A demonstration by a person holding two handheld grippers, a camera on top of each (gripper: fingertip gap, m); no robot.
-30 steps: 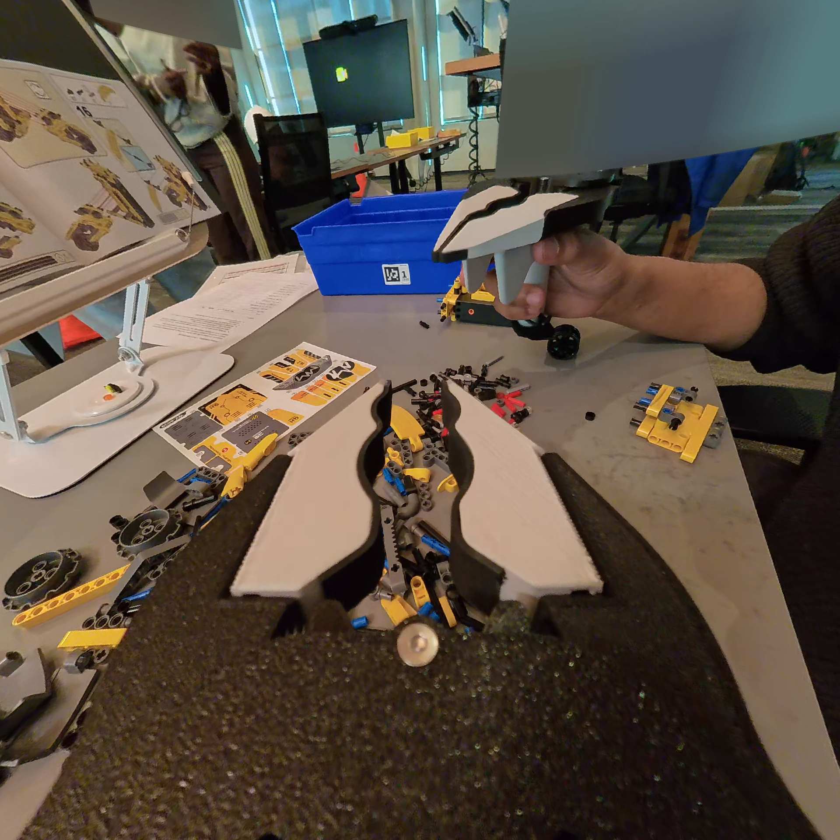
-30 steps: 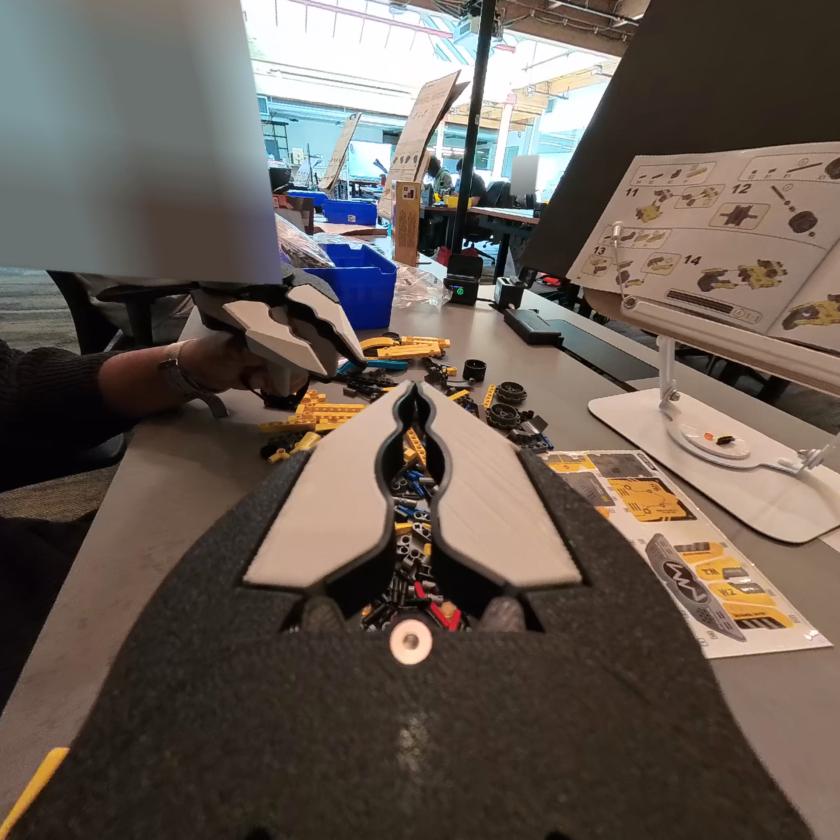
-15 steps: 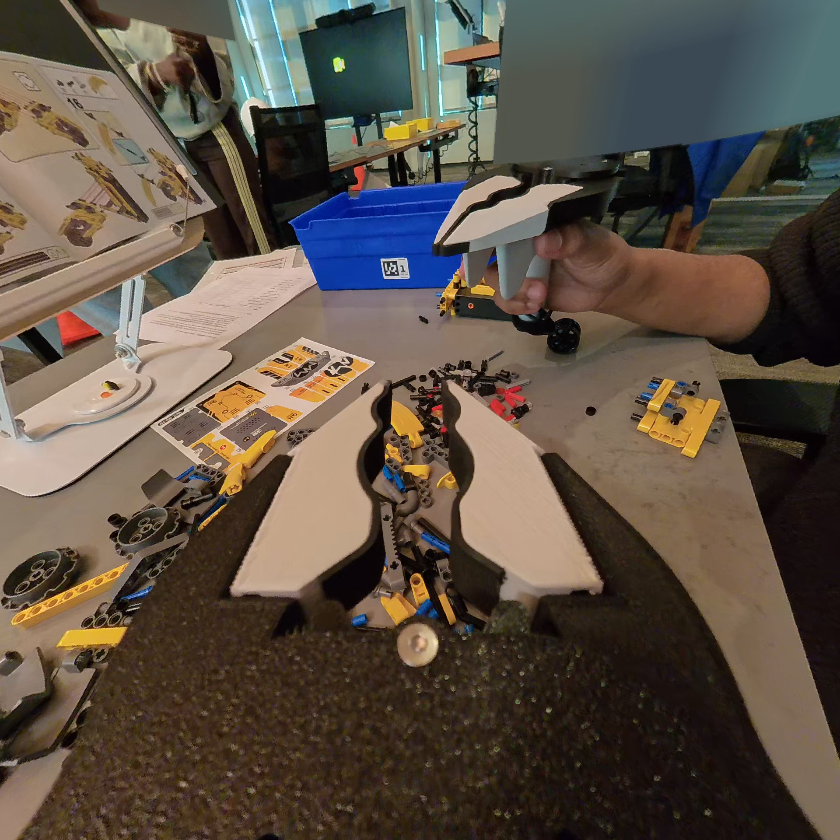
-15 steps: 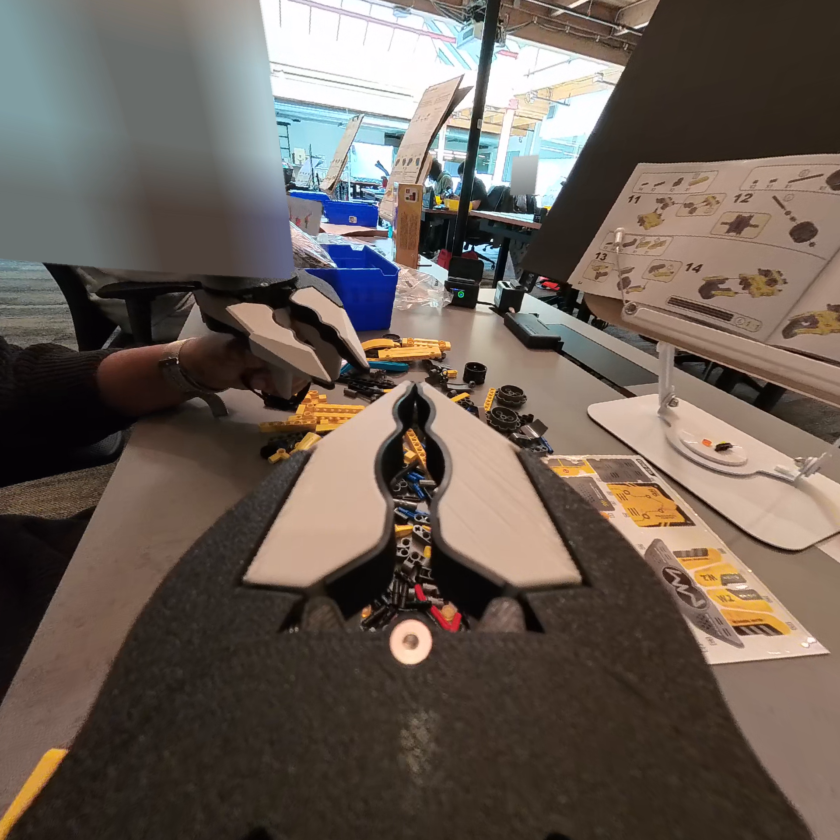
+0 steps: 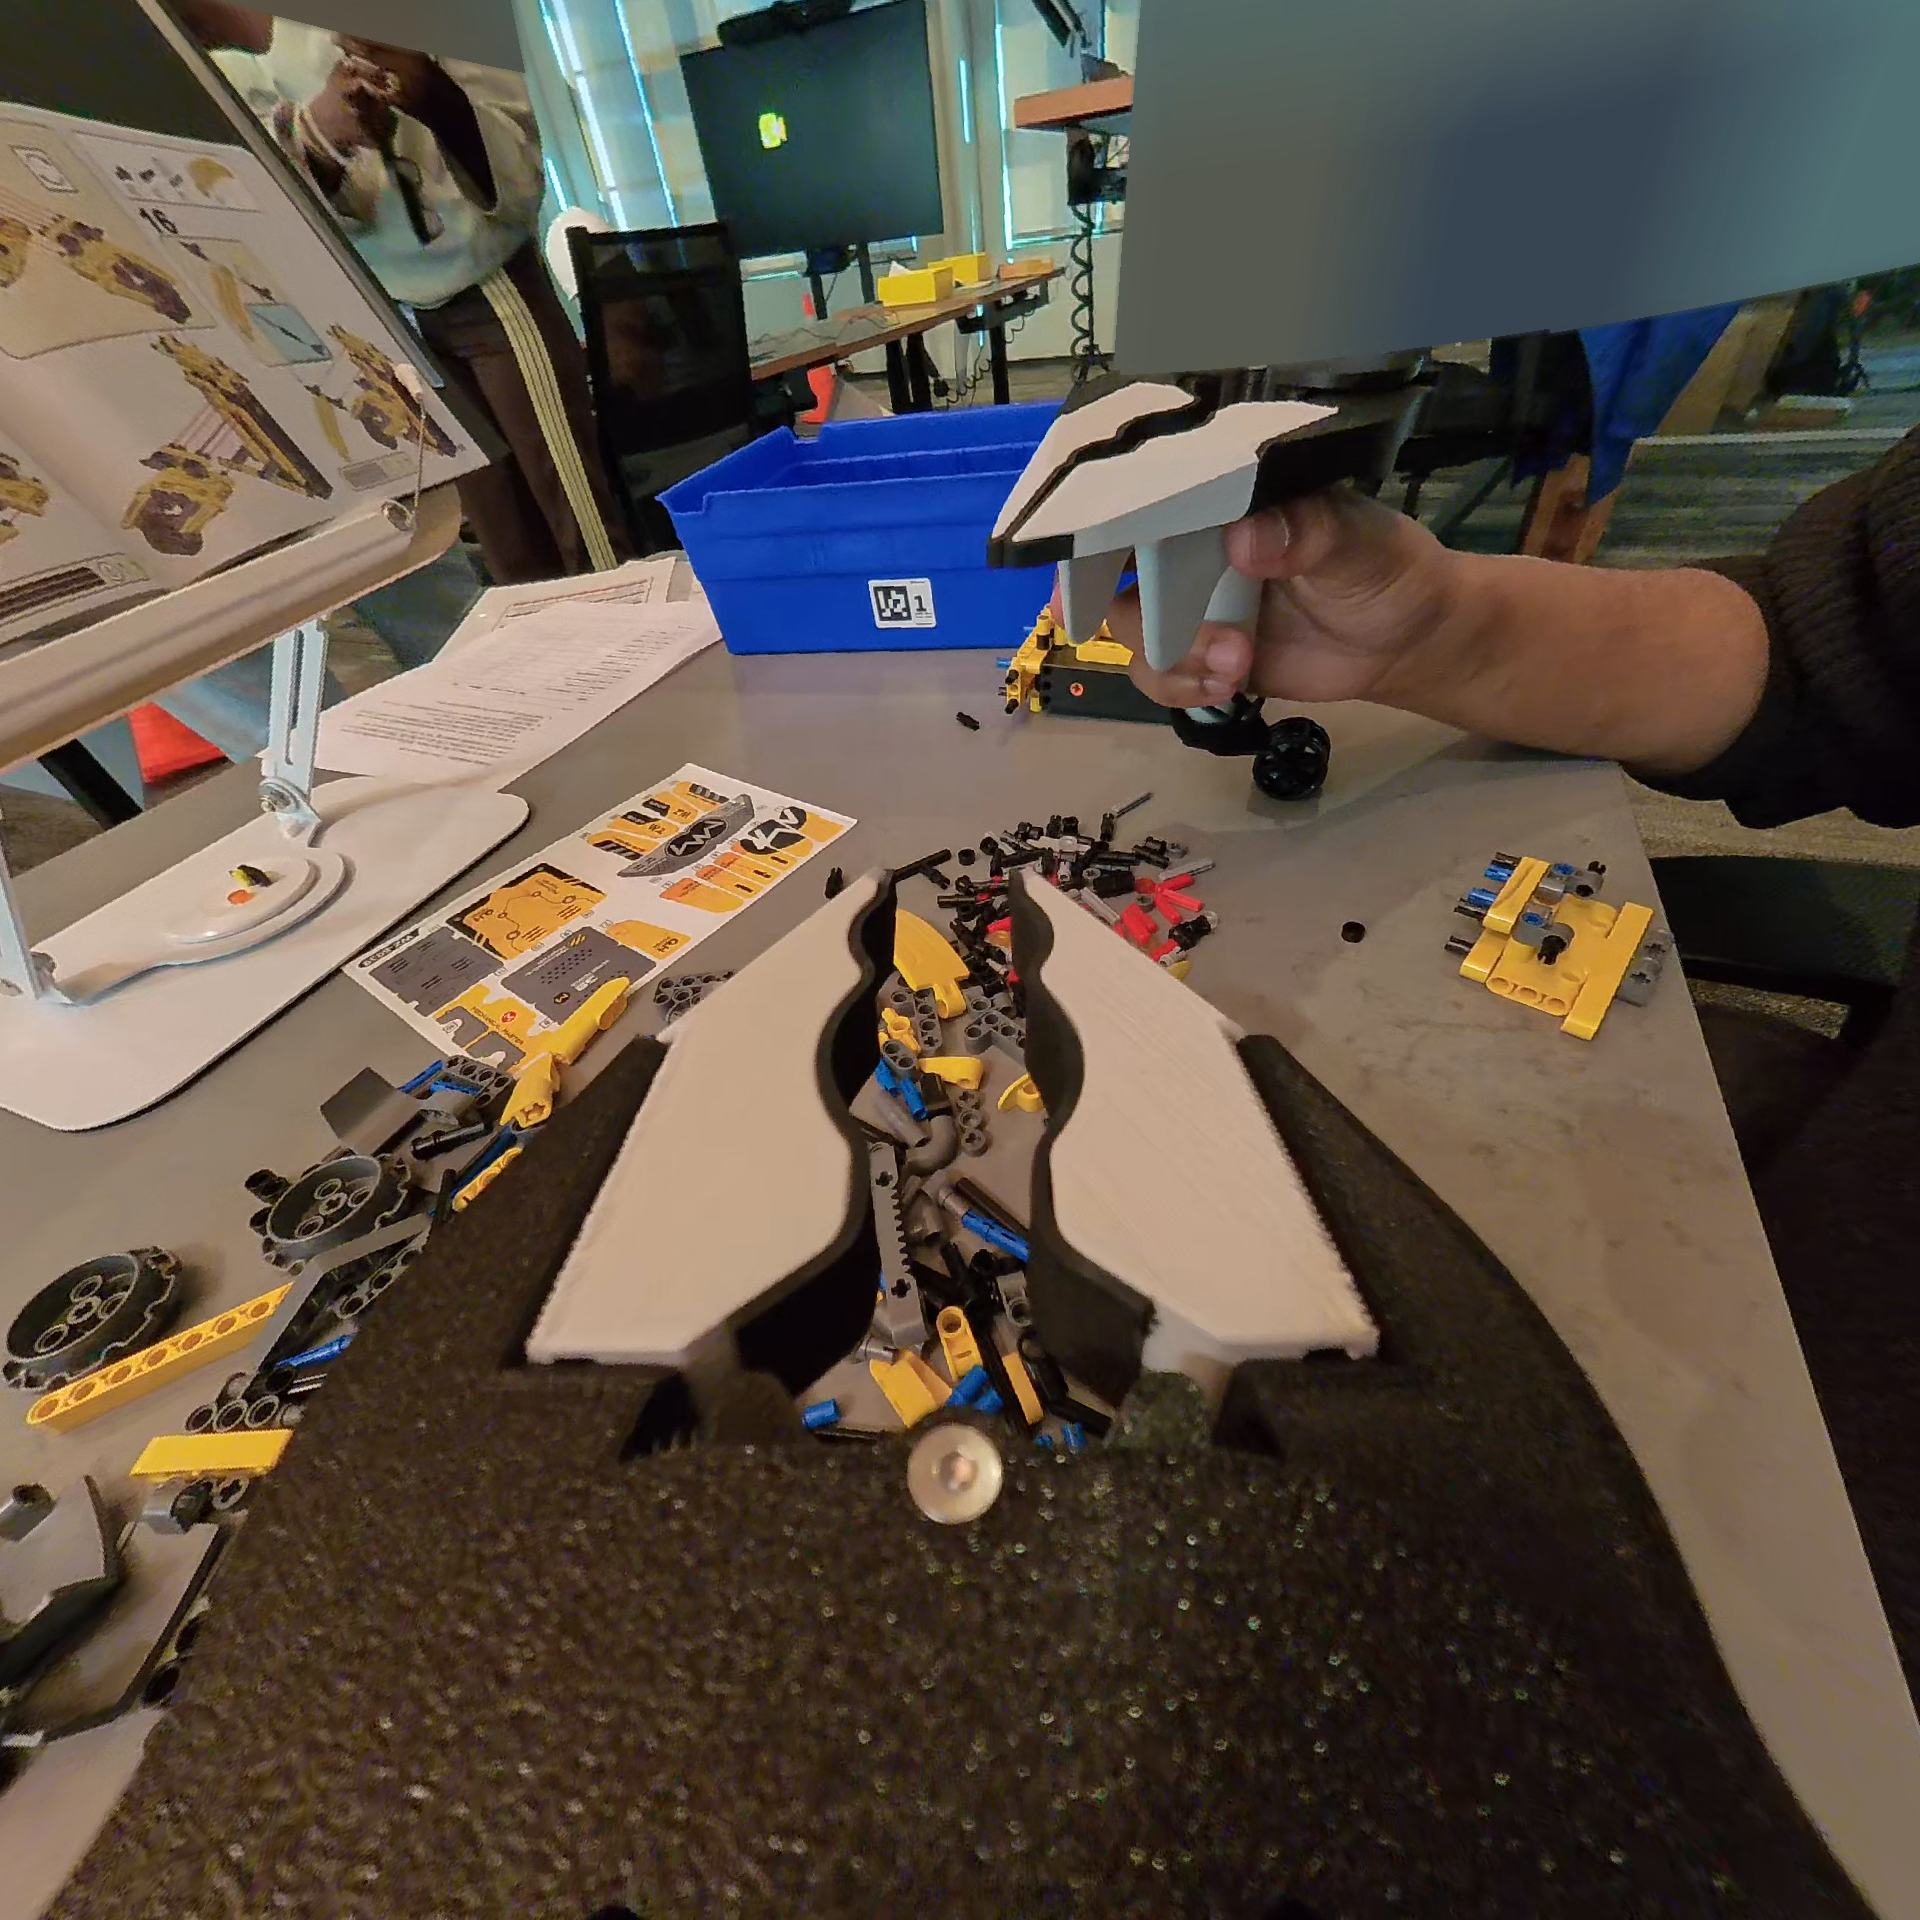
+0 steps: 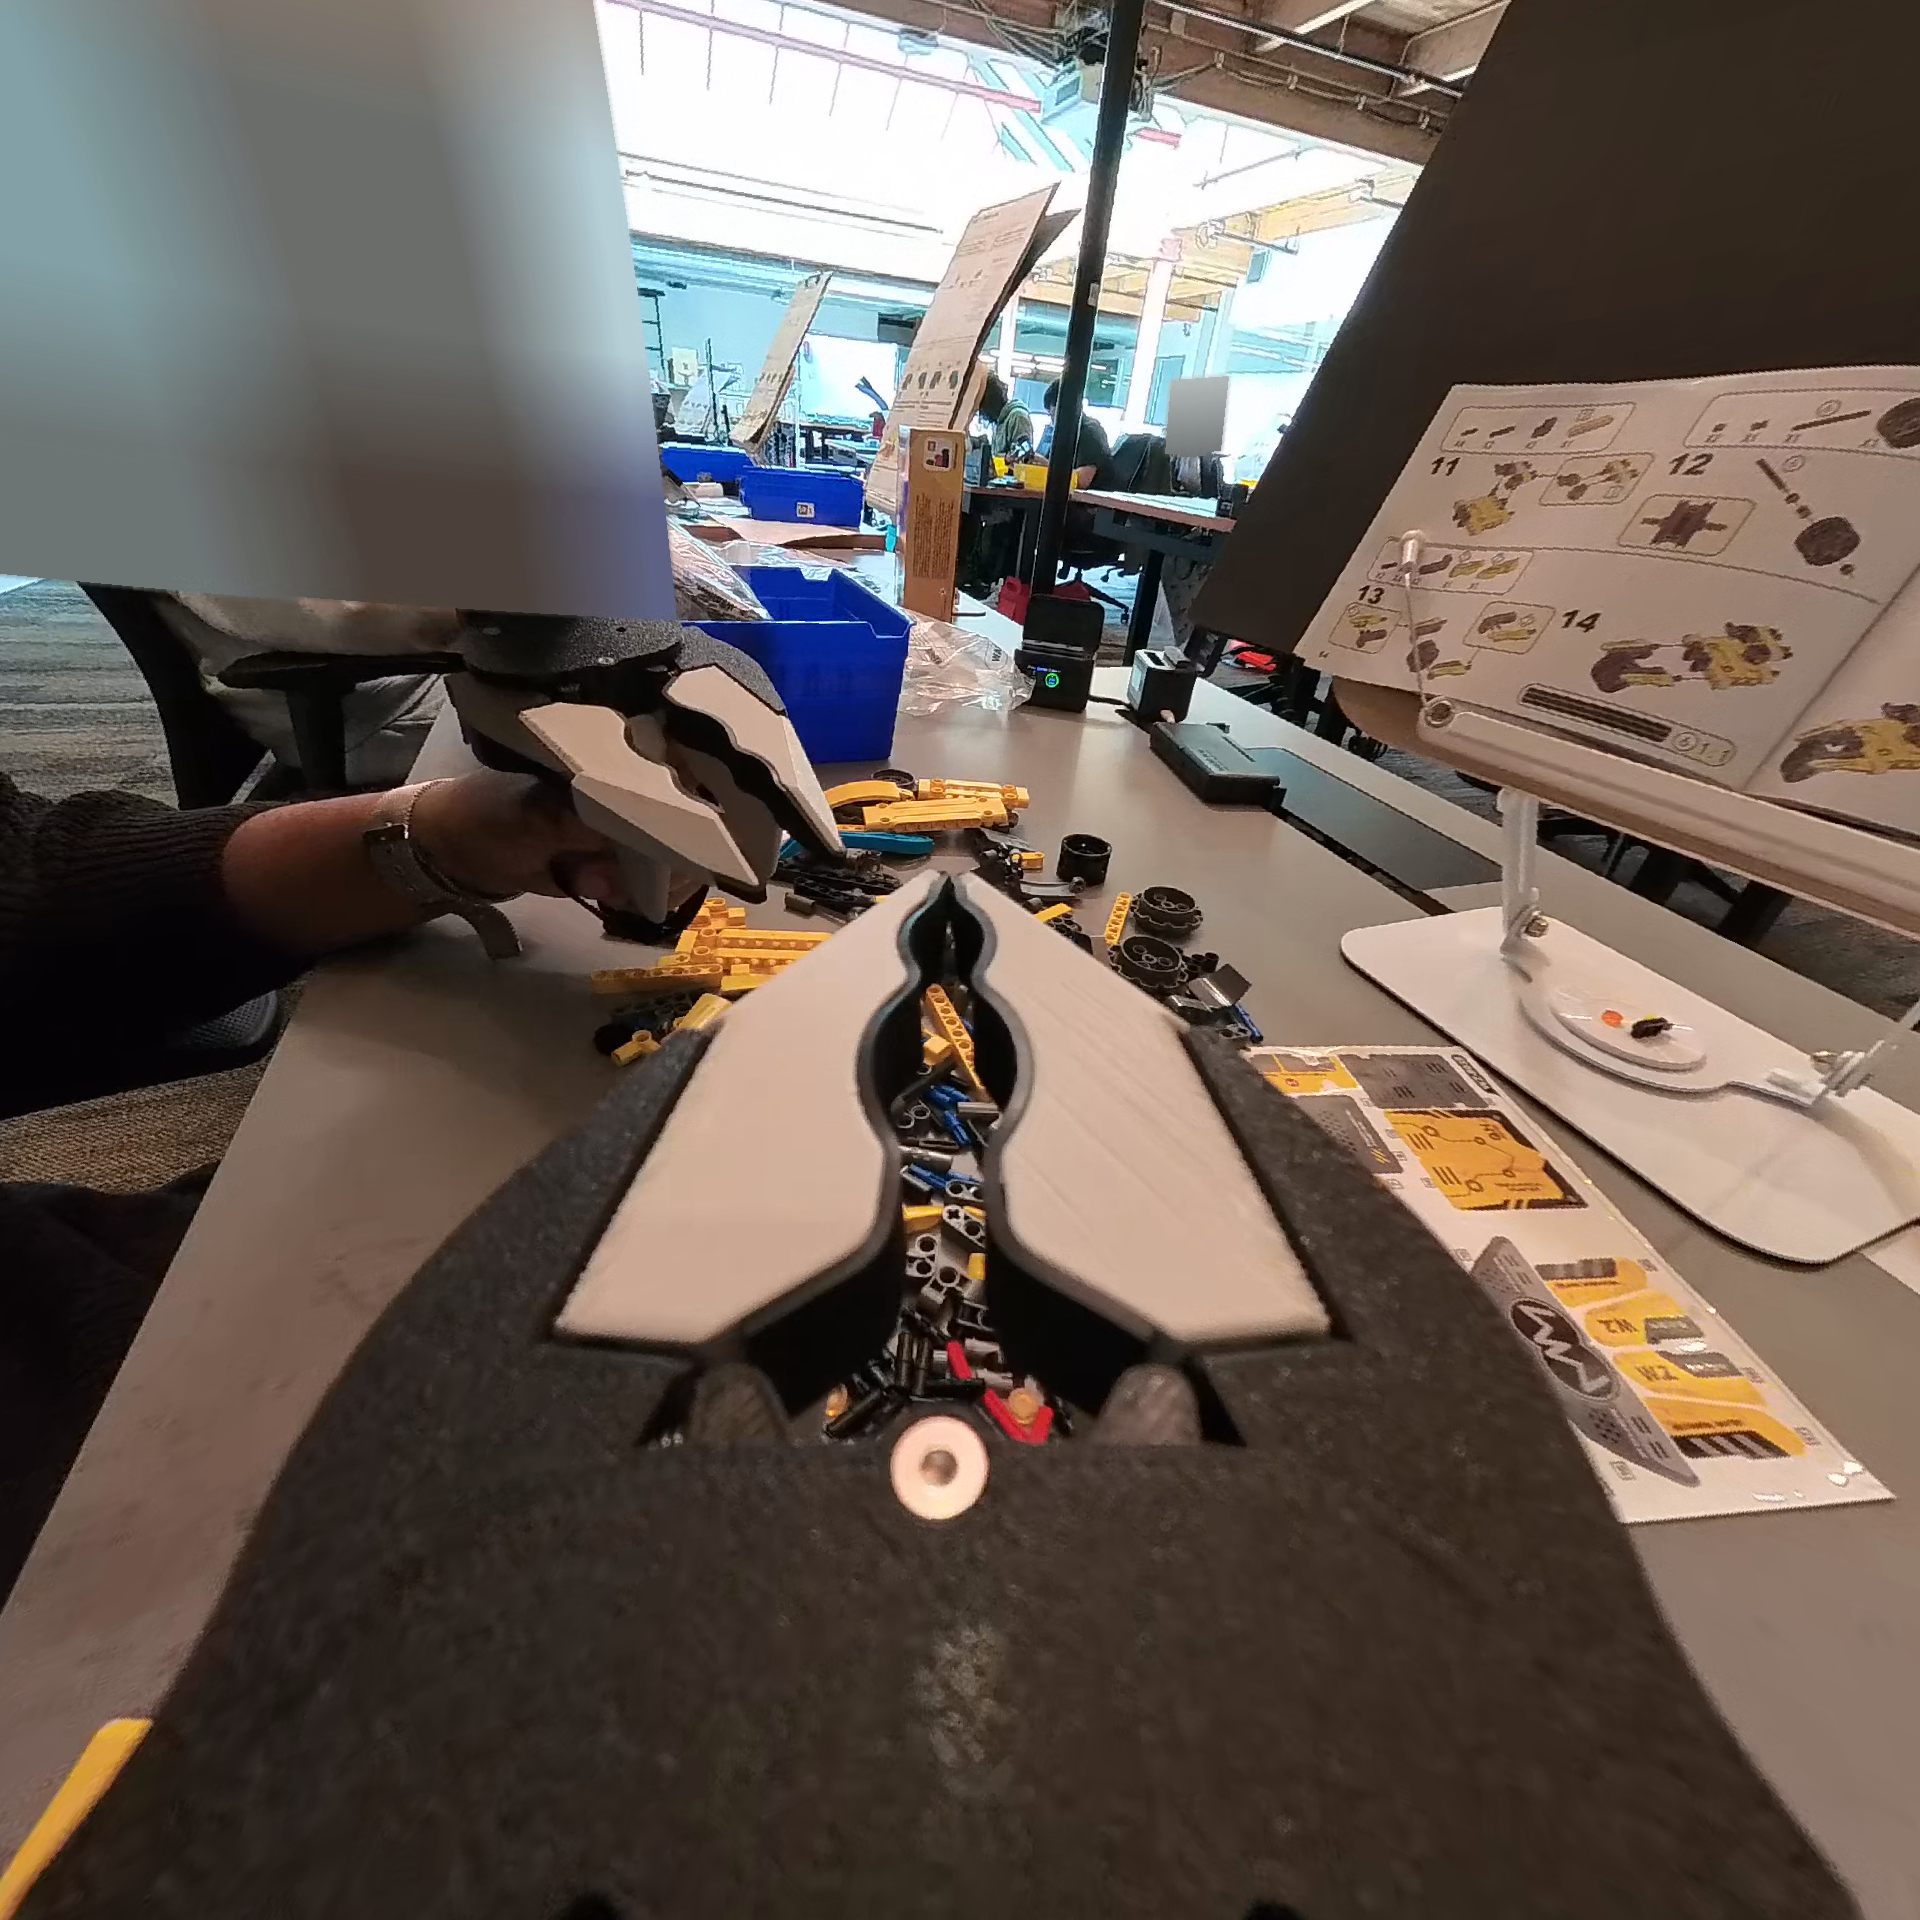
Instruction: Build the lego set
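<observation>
Left gripper [image 5: 948,902] hovers with fingers parted; right gripper [image 6: 948,891] hovers, tips together.

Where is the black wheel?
In the left wrist view the black wheel sits on the table at the far right, just below the hand holding the right claw, right of the blue bin.

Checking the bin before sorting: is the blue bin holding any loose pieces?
Cannot tell: the blue bin shows only its walls, and its floor is hidden.
</observation>
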